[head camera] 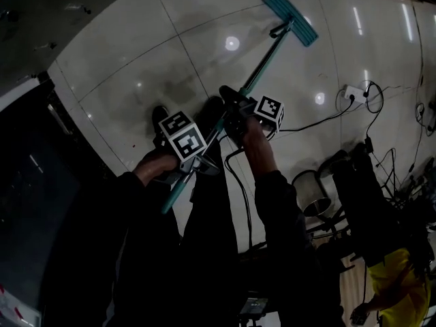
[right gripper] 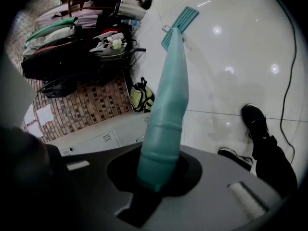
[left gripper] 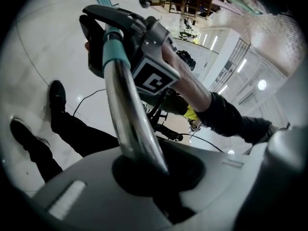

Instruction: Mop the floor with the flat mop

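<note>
The flat mop has a teal head (head camera: pixel 291 17) lying flat on the white tiled floor (head camera: pixel 136 80) at the far top of the head view, with its pole (head camera: pixel 262 65) running down toward me. My right gripper (head camera: pixel 235 114) is shut on the mop pole higher up, on its teal section (right gripper: pixel 166 105). My left gripper (head camera: pixel 194 162) is shut on the mop pole lower down, where the metal tube (left gripper: pixel 130 119) passes between its jaws. In the right gripper view the mop head (right gripper: pixel 180 24) shows far off on the floor.
A white power strip (head camera: pixel 352 92) with black cables lies on the floor at right. A metal bin (head camera: pixel 312 191) stands near my right side. A dark cabinet (head camera: pixel 27 182) is at left. Bags (right gripper: pixel 72 37) are piled along a brick wall. My shoes (right gripper: pixel 255 120) stand on the tiles.
</note>
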Demonstrator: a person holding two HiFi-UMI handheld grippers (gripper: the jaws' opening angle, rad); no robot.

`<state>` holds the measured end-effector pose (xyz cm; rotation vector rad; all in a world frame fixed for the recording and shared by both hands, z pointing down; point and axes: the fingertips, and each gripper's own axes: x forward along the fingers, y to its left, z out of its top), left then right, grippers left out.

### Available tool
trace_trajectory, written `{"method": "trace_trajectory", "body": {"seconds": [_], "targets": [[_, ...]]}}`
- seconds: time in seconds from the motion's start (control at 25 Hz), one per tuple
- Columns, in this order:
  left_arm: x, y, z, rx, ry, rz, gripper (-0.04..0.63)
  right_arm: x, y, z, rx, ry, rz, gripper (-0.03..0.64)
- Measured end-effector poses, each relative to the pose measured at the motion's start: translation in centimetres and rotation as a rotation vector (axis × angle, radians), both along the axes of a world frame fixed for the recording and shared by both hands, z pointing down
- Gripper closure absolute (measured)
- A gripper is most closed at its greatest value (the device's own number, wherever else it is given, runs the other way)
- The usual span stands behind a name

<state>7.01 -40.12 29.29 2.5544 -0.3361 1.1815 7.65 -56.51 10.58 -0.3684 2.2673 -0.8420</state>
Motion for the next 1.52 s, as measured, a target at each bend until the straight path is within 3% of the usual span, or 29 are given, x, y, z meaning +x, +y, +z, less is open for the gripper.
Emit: {"method": "trace_trajectory", "body": {"seconds": [0.32,0.6,0.84,1.0,1.16,1.52], "targets": [[-0.3,-0.8,-0.2,0.051,-0.005,-0.043,0.568,-0.1,-0.2,-0.3,0.048,-0.011,-0.011,0.561],[-1.1,0.8,0.9,0.077,-0.004,-0.006,0.552,-0.7,1.7,0.5,0.058,-0.04,0.013,0.56],[-6.0,3.2,4.1,0.142,-0.01,0.006,0.554,-5.1,5.0,3.6,0.108,0.017,-0.012,0.561],[-10.5,5.1,6.9,0.178,-0.053,0.0,0.554,-9.2,7.9,5.9,0.121,-0.002,-0.034,0.568],[-14.1,6.6,9.4,0.176,-0.036,-0.007,0.554,-13.0,9.3,8.4,0.118,-0.032,-0.033,0.572],[-17.0,7.3,12.3,0.186,0.021,-0.001,0.551,-17.1,10.2,11.1,0.113,0.024,-0.031,0.574]]}}
